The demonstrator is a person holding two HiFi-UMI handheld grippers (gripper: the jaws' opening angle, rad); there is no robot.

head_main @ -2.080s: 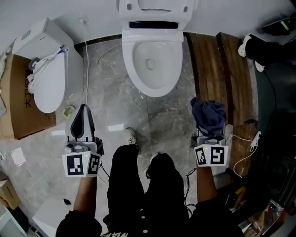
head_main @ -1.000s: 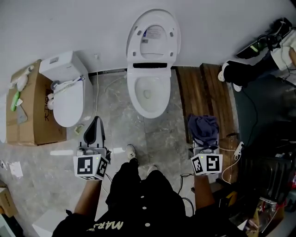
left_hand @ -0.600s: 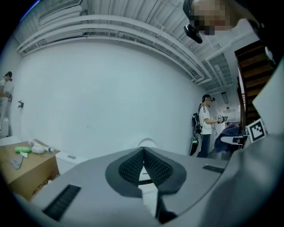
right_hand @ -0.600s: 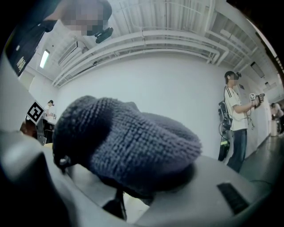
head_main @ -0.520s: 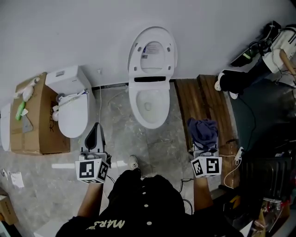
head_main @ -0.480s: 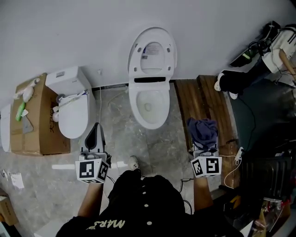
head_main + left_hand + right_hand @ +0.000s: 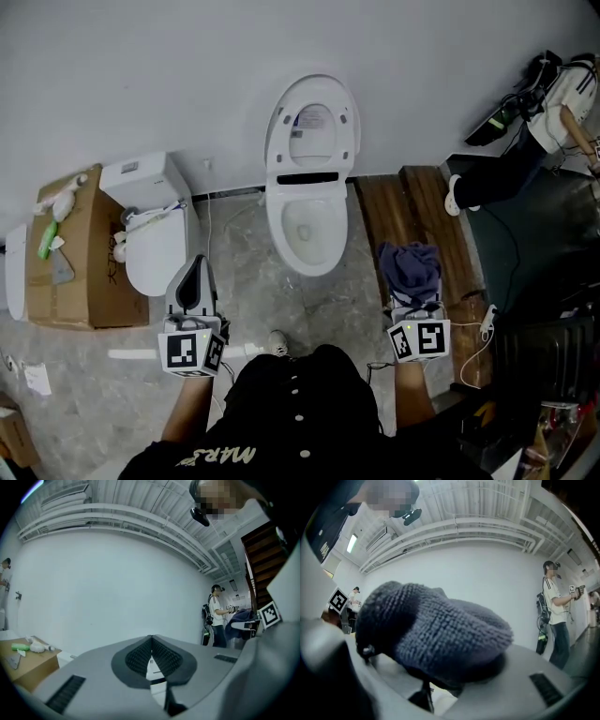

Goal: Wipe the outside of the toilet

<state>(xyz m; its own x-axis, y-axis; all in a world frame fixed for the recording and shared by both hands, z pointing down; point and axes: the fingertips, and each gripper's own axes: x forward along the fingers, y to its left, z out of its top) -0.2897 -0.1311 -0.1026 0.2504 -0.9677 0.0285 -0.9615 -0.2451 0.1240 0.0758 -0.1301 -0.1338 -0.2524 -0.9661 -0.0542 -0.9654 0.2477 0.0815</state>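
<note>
Against the back wall, head view: toilet (image 7: 307,220), lid (image 7: 312,127) up against the wall, bowl open, only the drain hole showing inside.
Change from half a second ago: toilet sits a bit lower and smaller in frame; more wall shows above it and more of the person (image 7: 553,89) at upper right; both grippers held as before, cloth in the same spot.
Left side: left gripper (image 7: 196,267) low and left of the toilet, well apart from it, its tip nearer the second toilet (image 7: 155,248).
Right side: right gripper (image 7: 413,298) low and right of the toilet, well apart, beside the wooden boards (image 7: 389,206); dark blue cloth (image 7: 411,265) bunched over its front end.
Box: cardboard box (image 7: 70,281) far left, top closed; green item (image 7: 44,242) and white item (image 7: 64,185) lie on top.
Left gripper view, jaws: ribbed pads (image 7: 138,656) meet at the tips, nothing between them; box top at lower left; another person stands at right.
Right gripper view, jaws: clamped on the cloth (image 7: 436,634), which piles up and hides the tips; toilet not in this view; a person stands at far right.
</note>
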